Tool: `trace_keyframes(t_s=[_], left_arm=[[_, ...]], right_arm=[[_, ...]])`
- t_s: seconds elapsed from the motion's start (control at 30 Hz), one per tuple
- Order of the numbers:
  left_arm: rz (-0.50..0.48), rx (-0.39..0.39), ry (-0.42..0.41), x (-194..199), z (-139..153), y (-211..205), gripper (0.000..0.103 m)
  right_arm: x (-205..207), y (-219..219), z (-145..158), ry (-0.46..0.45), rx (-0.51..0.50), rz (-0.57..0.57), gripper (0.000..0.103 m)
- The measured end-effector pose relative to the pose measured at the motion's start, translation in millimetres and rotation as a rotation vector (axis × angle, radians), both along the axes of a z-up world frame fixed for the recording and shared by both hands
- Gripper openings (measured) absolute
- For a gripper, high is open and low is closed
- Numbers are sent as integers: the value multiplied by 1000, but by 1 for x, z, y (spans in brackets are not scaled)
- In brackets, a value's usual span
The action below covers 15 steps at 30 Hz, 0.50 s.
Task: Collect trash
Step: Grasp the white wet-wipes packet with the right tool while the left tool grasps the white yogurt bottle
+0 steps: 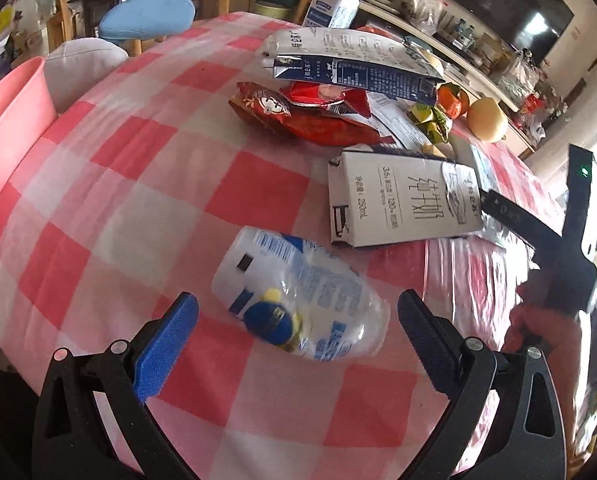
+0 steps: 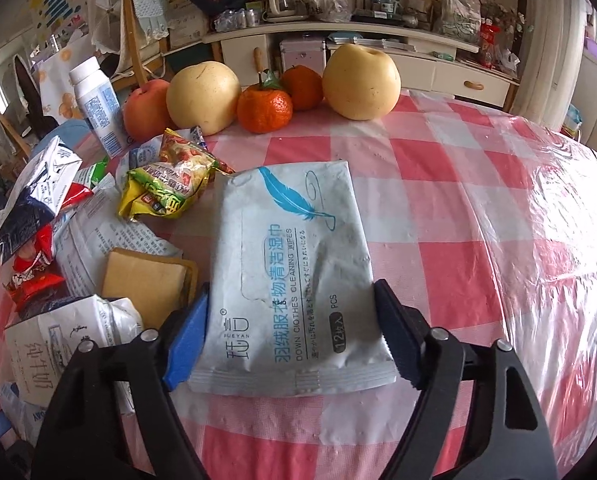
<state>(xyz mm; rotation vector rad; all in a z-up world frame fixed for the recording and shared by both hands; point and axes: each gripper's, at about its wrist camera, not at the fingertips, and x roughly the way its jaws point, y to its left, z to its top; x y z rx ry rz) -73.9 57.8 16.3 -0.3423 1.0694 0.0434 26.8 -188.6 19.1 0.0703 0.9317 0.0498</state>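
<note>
our right gripper sits w/ pads touching both edges of the wipes pack, which lies flat on the table. left gripper is spread round the bottle, not pinching. both point steeply down. wrappers & cartons uncollected, bin at the table edge: barely begun.

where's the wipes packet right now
In the right wrist view the wipes packet lies flat on the checked tablecloth, its near end between the right hand-held gripper fingers, right of the yellow snack wrapper.
</note>
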Motion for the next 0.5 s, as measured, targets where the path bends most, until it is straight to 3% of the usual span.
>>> trace_keyframes(t_s=[0.2, 0.3, 0.5], left_arm=[[14, 76, 23, 17, -10, -4, 97], [-17, 141, 5, 19, -9, -10, 83], [-80, 190, -29, 21, -5, -18, 81]], right_arm=[[-7, 0, 3, 4, 12, 30, 73], [-10, -3, 5, 9, 29, 39, 73], [-21, -13, 11, 5, 81, 46, 72]])
